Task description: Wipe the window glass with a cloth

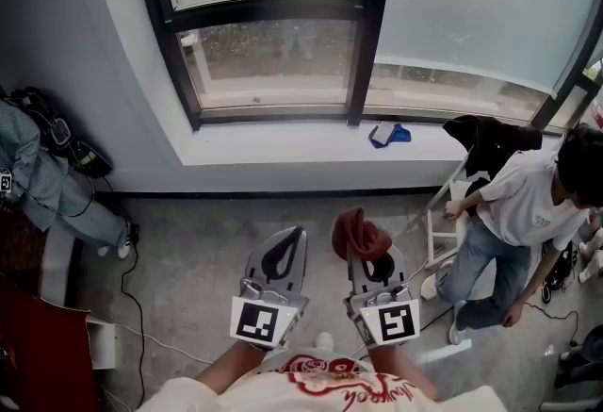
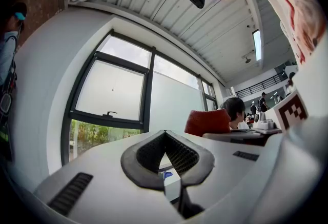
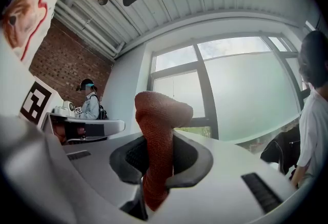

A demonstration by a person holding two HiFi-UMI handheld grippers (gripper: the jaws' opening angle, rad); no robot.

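The window [image 1: 273, 52] has a dark frame, a handle on the left sash and frosted glass [image 1: 471, 5] on the right. It also shows ahead in the left gripper view [image 2: 113, 89] and the right gripper view [image 3: 246, 95]. My right gripper [image 1: 365, 255] is shut on a bunched red cloth [image 1: 359, 233], which sticks up between the pads [image 3: 159, 115]. My left gripper [image 1: 295, 238] is shut with nothing in it, its tips meeting [image 2: 164, 134]. Both are held low over the floor, well short of the sill [image 1: 283, 144].
A blue item [image 1: 388, 134] and a black garment [image 1: 485, 141] lie on the sill. A person [image 1: 518, 212] sits at the right beside a white stool [image 1: 441, 223]. Clothes and bags [image 1: 42, 165] pile up at the left, and a cable [image 1: 132, 306] runs over the floor.
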